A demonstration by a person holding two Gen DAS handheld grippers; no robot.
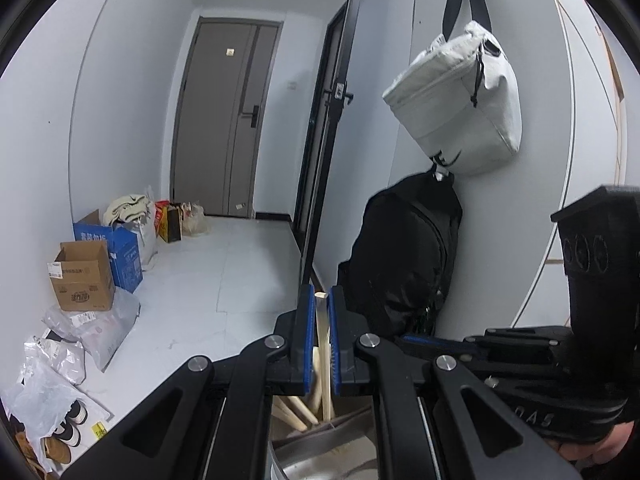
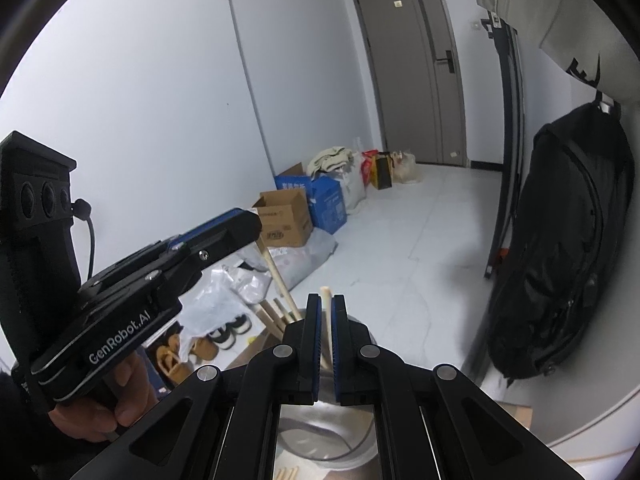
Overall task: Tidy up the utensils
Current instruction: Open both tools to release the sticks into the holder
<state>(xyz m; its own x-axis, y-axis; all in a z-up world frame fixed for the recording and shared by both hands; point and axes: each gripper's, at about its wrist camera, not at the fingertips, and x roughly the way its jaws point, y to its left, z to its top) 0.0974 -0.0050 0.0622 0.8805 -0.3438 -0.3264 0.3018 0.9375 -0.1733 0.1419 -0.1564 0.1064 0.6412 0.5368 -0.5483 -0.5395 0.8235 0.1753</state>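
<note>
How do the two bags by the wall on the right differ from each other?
The pale grey bag is light in colour; the black backpack is dark. The grey bag hangs high by a black strap, while the backpack sits lower, directly beneath it. The grey bag looks smaller and boxy, tilted on its strap; the backpack looks taller and slumps upright. Both rest against the same white wall.

"GenRobot.AI", white lettering, on the side of the left tool (image 2: 256, 226). Brown box (image 2: 286, 220), on the floor beyond that tool: printed labels, not legible. Blue box (image 2: 326, 204) just behind the brown box: white characters, not legible.
</note>
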